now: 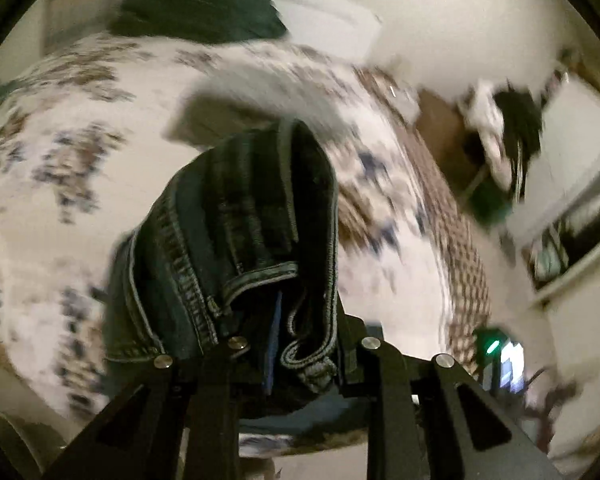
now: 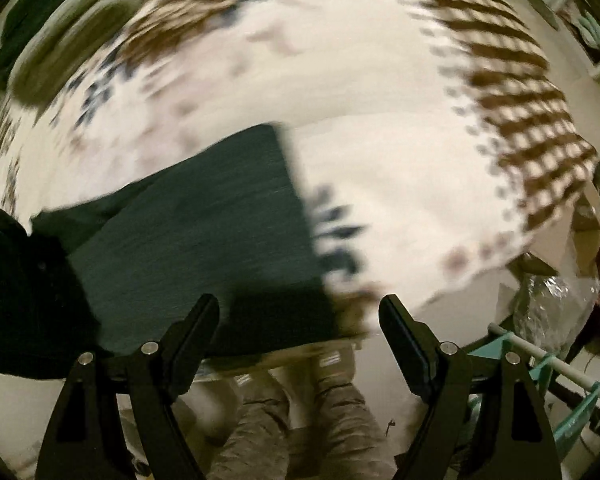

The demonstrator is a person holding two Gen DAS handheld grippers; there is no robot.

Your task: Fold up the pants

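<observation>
So, left wrist view: left gripper [image 1: 296, 336] clamping a bunched hem of dark blue denim pants [image 1: 236, 236], lifting it above the white floral bedspread [image 1: 60, 128]. Probably mid-fold, carrying that end over. Dark green folded garment [image 1: 196, 8] sitting well apart at the far end.

Right wrist view: right gripper [image 2: 300, 320] hanging with fingers spread, gripping nothing, hovering just over the flat denim panel [image 2: 204, 216] near the bed's near edge. Next up, likely pinning or smoothing. Plenty of bare bedspread [image 2: 380, 160] rightward; clutter past the edge.
</observation>
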